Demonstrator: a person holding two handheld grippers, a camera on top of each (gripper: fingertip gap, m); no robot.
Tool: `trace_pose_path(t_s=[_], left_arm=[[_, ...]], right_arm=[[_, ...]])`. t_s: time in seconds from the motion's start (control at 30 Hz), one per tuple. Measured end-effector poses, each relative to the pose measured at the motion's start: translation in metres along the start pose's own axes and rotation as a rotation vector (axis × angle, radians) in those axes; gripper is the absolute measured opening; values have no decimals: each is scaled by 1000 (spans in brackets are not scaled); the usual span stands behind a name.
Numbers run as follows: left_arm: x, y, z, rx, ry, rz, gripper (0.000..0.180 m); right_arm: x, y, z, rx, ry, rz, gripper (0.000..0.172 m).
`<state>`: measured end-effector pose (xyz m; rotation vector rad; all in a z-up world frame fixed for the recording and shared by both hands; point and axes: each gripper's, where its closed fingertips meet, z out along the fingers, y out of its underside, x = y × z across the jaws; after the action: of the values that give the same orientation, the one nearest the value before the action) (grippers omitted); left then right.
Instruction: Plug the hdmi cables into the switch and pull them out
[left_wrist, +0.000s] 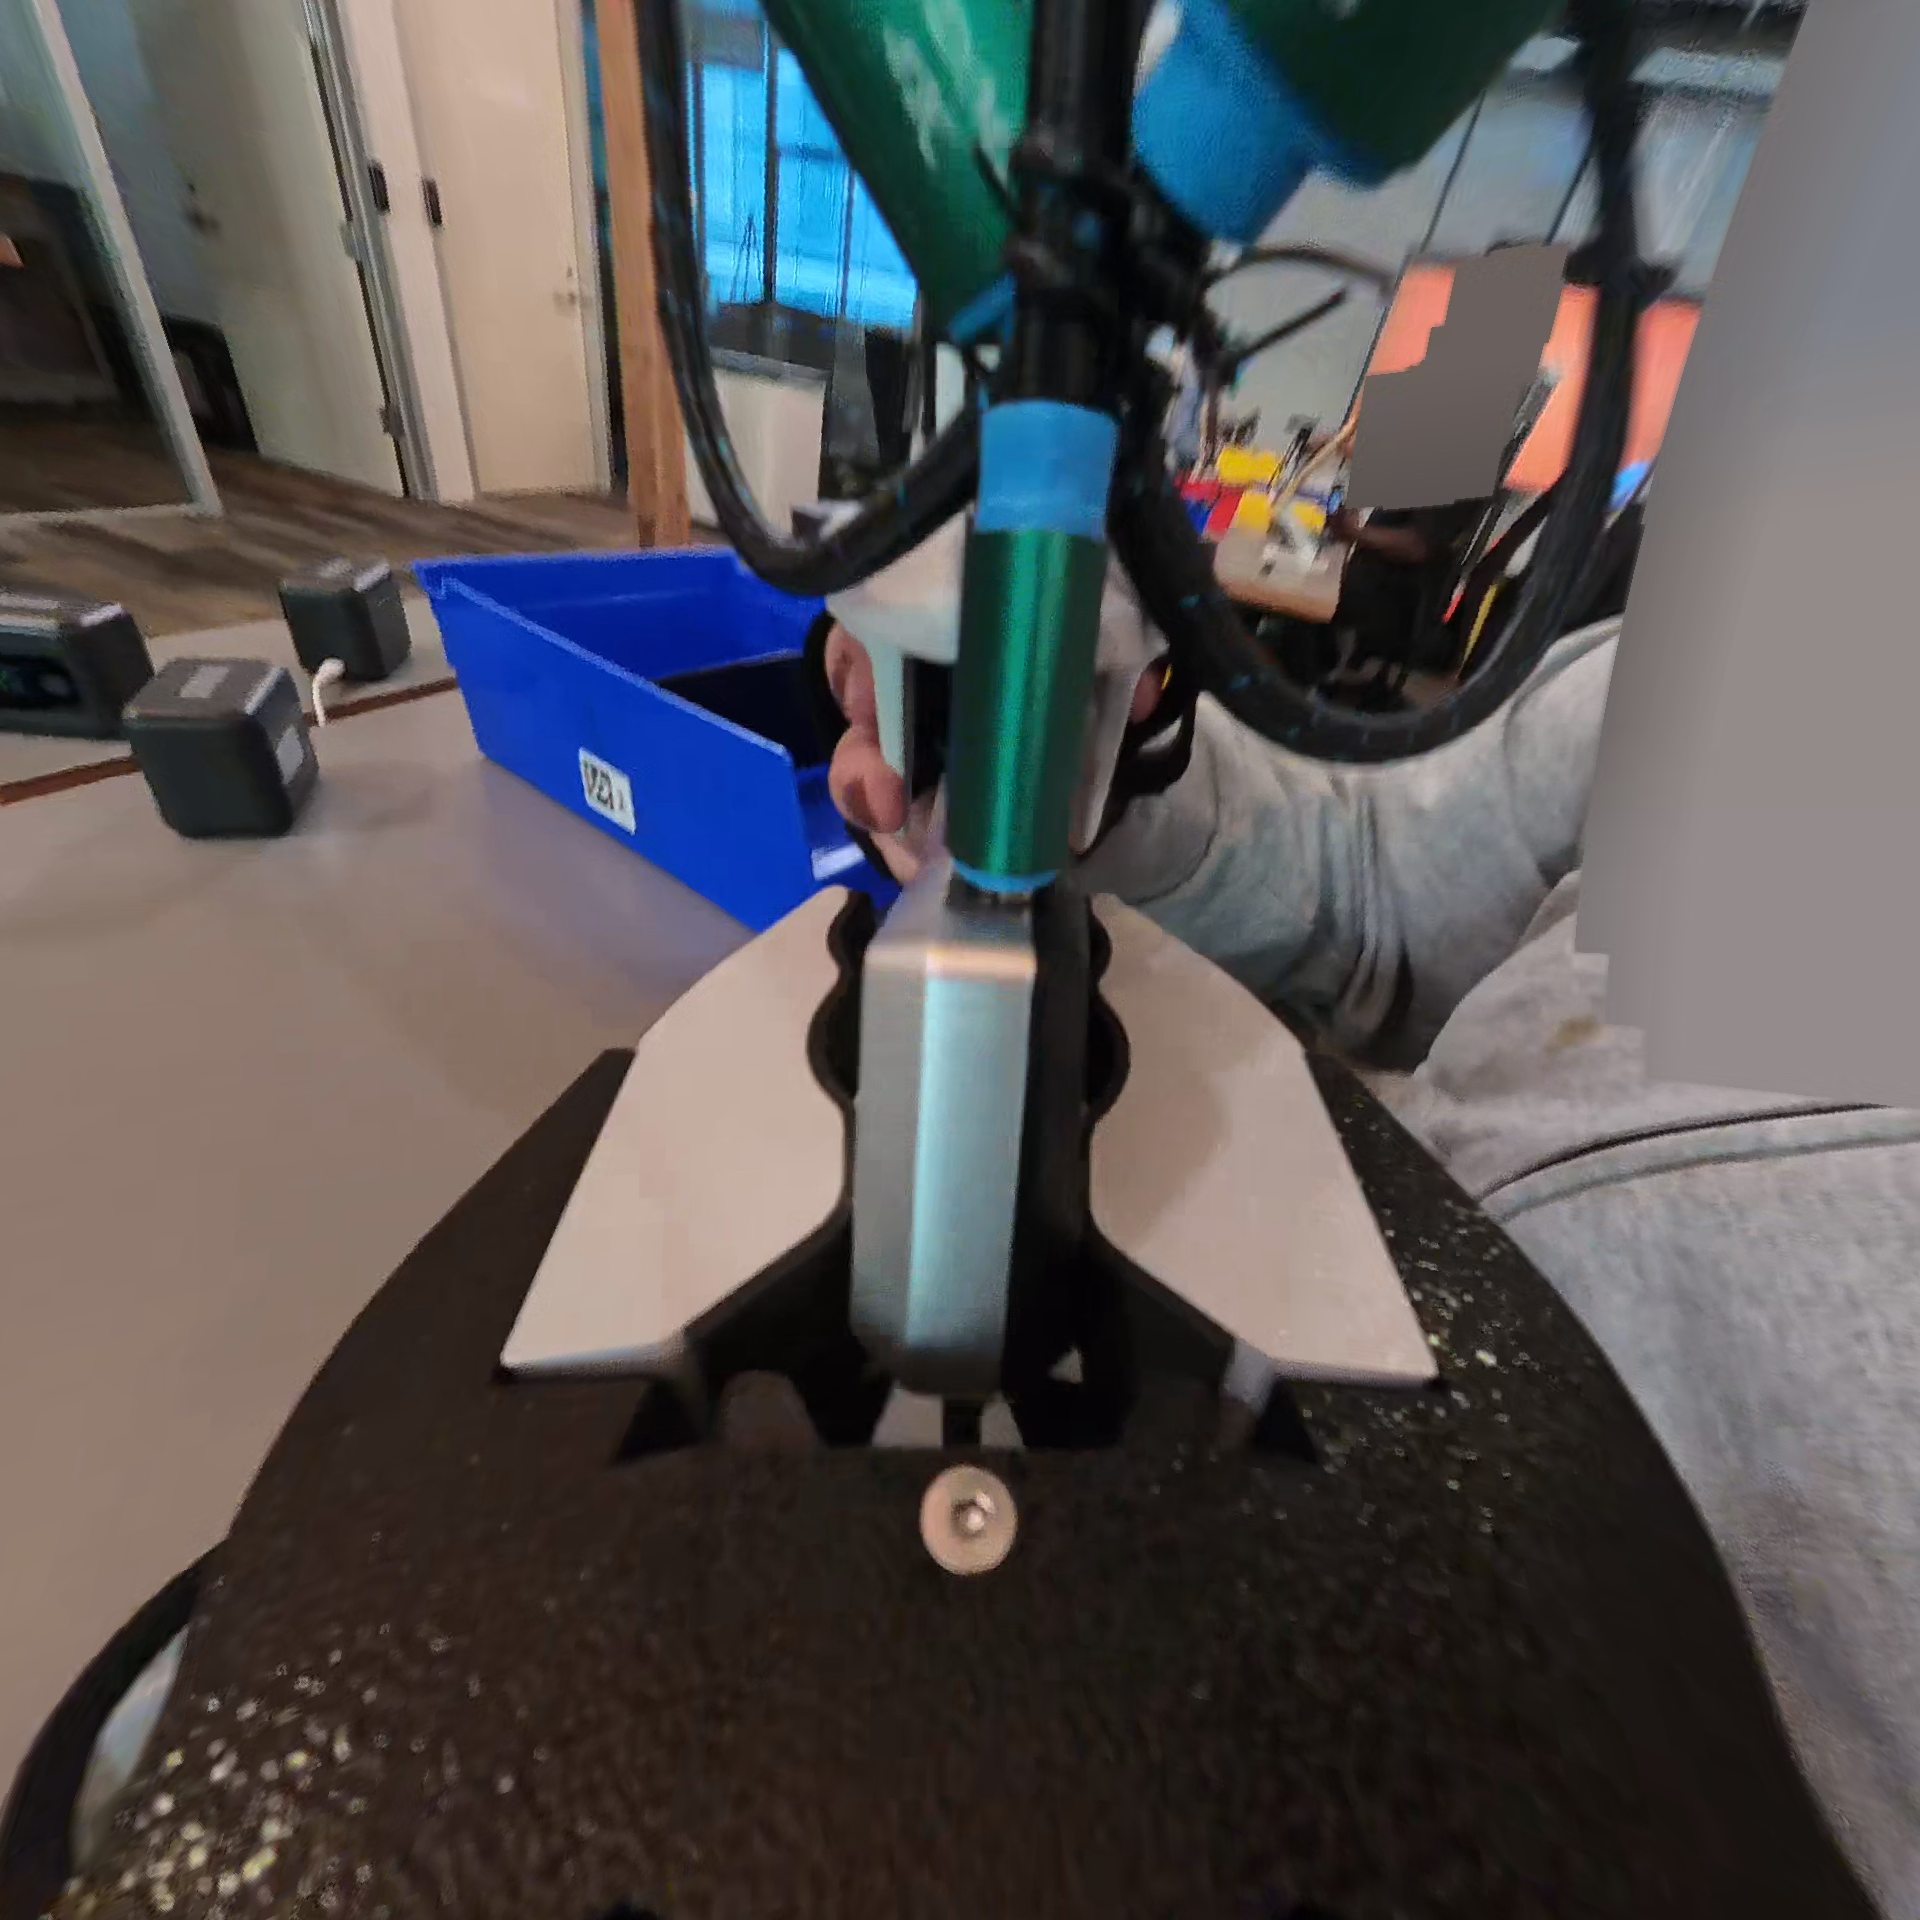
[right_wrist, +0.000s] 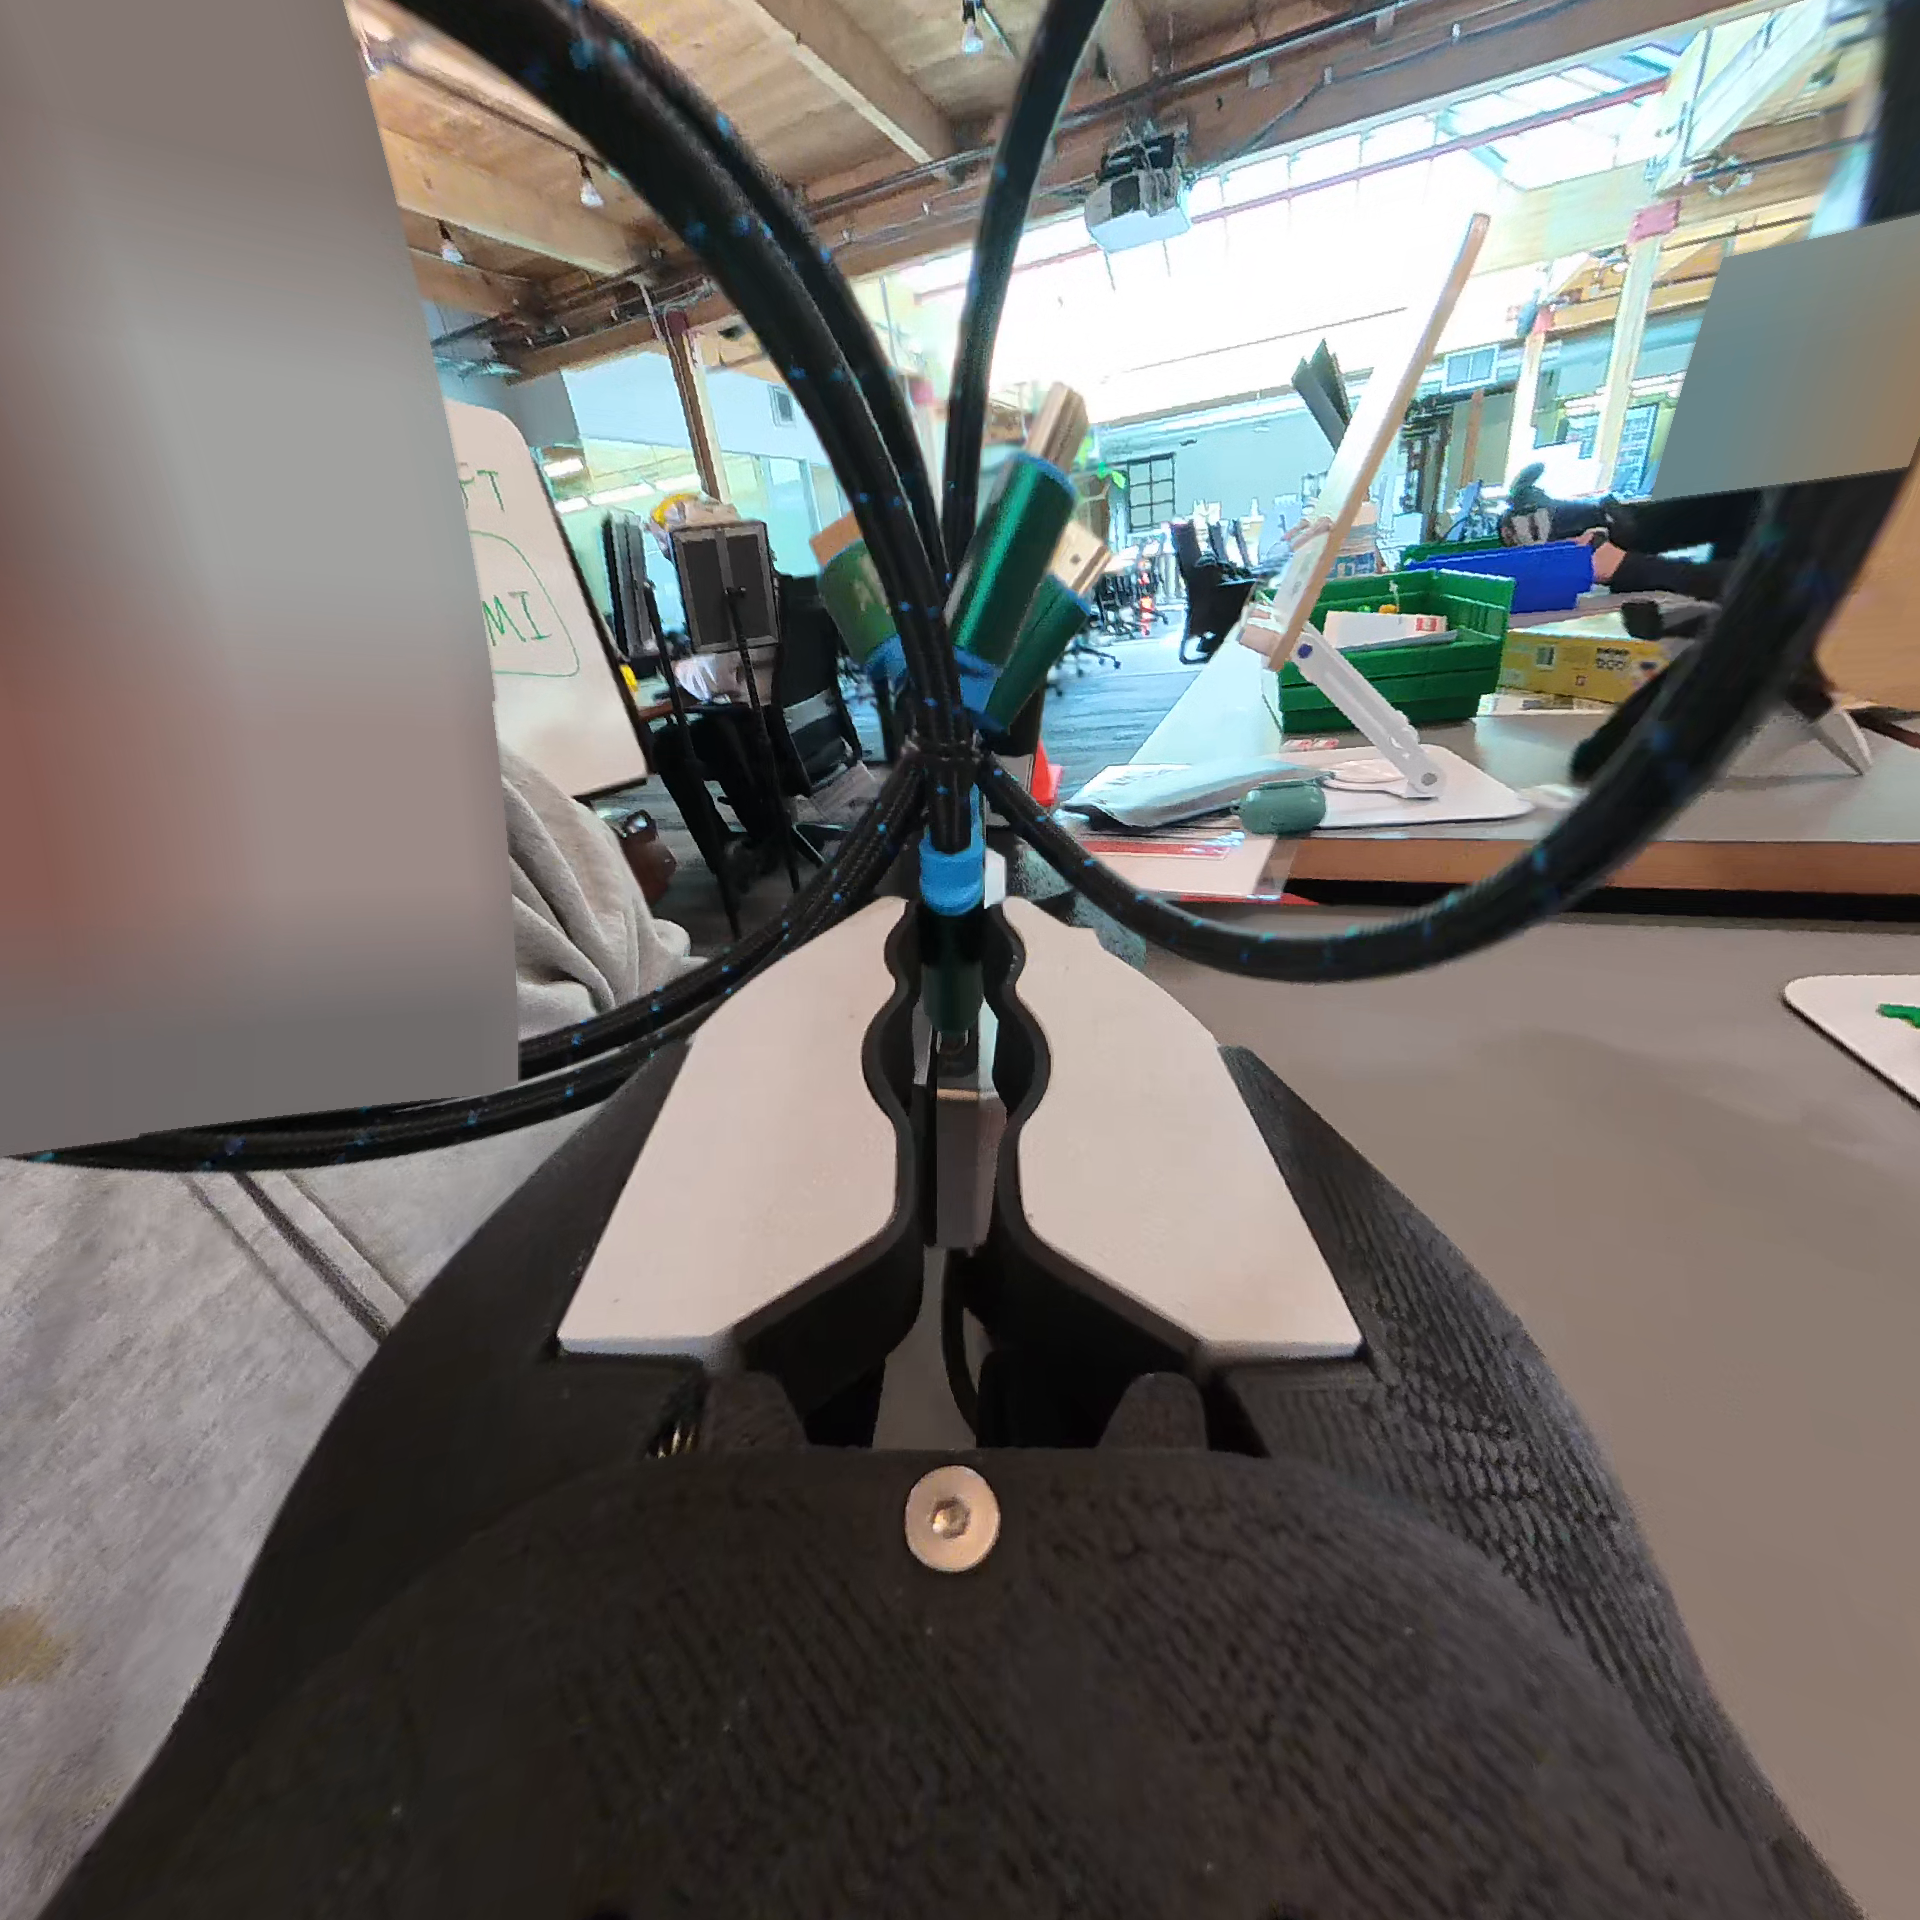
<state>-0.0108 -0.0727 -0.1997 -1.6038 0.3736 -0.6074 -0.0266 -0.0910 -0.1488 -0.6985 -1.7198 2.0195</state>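
Observation:
In the left wrist view a silver metal adapter block (left_wrist: 935, 1143) stands lengthwise between the fingers of my left gripper (left_wrist: 966, 914). A dark gap shows along its right side, so the pads do not press it. A green plug (left_wrist: 1013, 707) with blue collars sits in the block's far end. My right gripper (left_wrist: 997, 665), held by a hand, closes on that plug. In the right wrist view my right gripper (right_wrist: 951, 920) is shut on the green plug (right_wrist: 951, 982), with the block (right_wrist: 966, 1164) edge-on deeper between its fingers. Black braided cables (right_wrist: 1299, 940) loop away, tied with more green plugs (right_wrist: 1013, 561).
A blue bin (left_wrist: 623, 707) and black box-shaped devices (left_wrist: 223, 748) stand on the grey table (left_wrist: 312, 987) to the left. A grey sleeve (left_wrist: 1351, 852) lies at the right. A white mat (right_wrist: 1860, 1018) is at the table's right; a tablet stand (right_wrist: 1382, 707) and green bins are beyond. Spacing between my two grippers at the tips: around 5 cm.

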Motion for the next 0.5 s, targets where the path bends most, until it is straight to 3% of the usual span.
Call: trace_pose_path(t_s=[0.1,0.5], left_arm=[[4,-18,-6,115,16,-19,36],[18,-35,-2,319,53,2,35]], right_arm=[[-2,3,0,-37,15,-36,11],[-16,-6,0,43,-12,-80,11]])
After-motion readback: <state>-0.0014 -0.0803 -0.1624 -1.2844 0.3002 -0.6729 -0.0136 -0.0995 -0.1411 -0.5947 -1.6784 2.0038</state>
